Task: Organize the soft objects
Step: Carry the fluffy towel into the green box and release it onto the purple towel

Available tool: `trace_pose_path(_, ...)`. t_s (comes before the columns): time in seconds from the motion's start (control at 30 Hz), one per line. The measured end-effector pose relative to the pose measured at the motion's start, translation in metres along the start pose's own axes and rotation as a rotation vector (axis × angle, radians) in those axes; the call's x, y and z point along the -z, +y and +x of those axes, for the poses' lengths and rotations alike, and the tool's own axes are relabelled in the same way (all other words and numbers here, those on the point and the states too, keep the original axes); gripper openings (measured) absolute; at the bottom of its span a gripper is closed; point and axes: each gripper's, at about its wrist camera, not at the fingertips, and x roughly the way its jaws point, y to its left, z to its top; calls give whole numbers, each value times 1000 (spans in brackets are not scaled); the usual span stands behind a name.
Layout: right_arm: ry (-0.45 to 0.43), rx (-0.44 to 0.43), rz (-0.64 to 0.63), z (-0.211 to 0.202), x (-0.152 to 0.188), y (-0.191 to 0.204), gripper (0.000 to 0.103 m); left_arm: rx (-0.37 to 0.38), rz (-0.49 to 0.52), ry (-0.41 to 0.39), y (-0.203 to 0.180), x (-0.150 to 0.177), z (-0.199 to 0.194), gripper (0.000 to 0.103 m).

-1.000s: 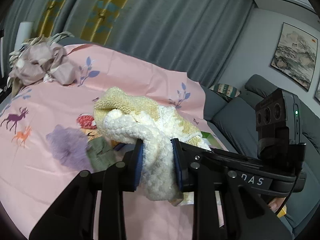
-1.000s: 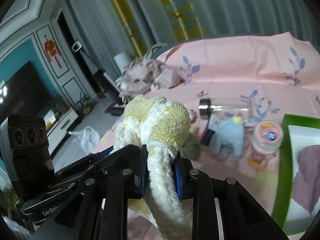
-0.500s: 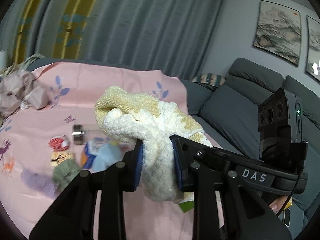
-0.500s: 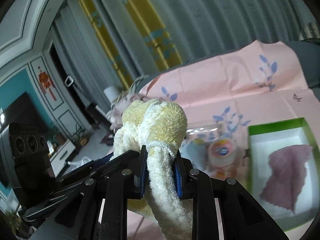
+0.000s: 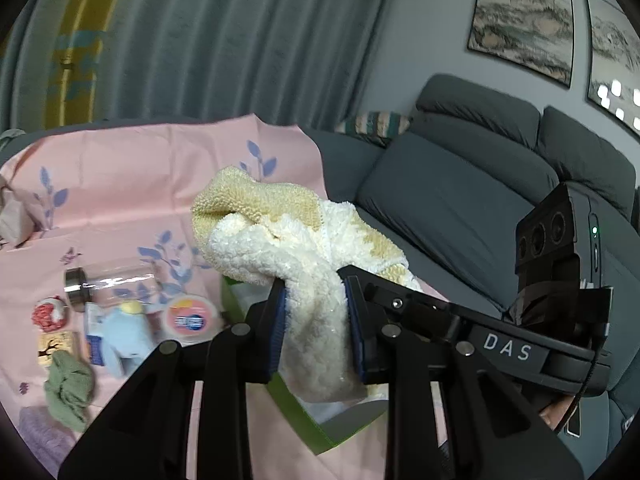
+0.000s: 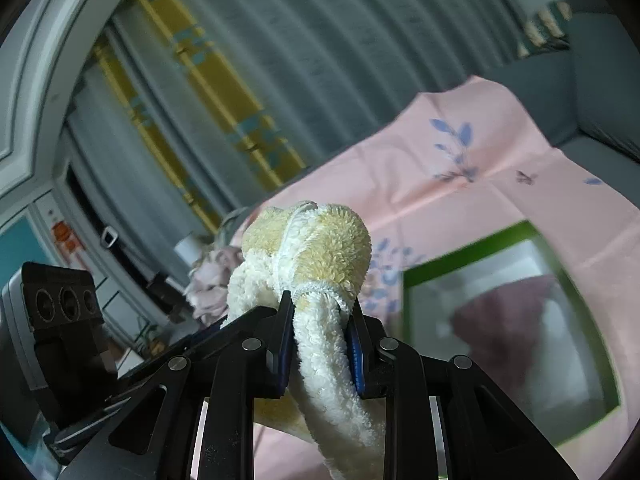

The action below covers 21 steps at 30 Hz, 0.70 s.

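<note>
Left wrist view: on the far left of the pink printed cloth (image 5: 120, 200) lie a green knit piece (image 5: 68, 384), a pale blue plush toy (image 5: 124, 332), a clear jar with a metal lid (image 5: 108, 284) and a round pink-lidded tub (image 5: 190, 318). At centre the left gripper (image 5: 314, 320) pinches a cream-and-yellow towel (image 5: 288, 248), its blue pads pressed into the bunched pile. The same towel is pinched by the right gripper (image 6: 320, 344), whose body shows at far right in this view; the cloth hangs between the two tools above the cloth-covered surface.

Right wrist view: to the right of the towel (image 6: 312, 248) sits a green-rimmed box (image 6: 464, 246) with a white lining (blurred here), holding a mauve cloth (image 6: 516, 312).

The step in hand looks like carrying the towel to that box. Doing it well would likely mean keeping both grips firm, lowering the bundle squarely over the opening beside the mauve cloth, and letting go only once the loose tail is inside the rim.

Around the scene: grey curtains (image 5: 240, 40) with a yellow panel, a dark grey sofa (image 5: 460, 168) at right, and framed landscape prints (image 5: 520, 20) on the wall.
</note>
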Motion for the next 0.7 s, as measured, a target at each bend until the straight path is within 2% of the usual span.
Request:
trace_pose_path(0.23,33,60,130,10,1,-49,25,25,-16,101,-5,6,50,24)
trace_pose_path(0.47,79,182,199,21,4,-78,25,25,-49,212,-4,21,94,24)
trace_pose_path(0.7,141,283,247,35,8,-104,25,-4,-50,285,-4,34,124,24)
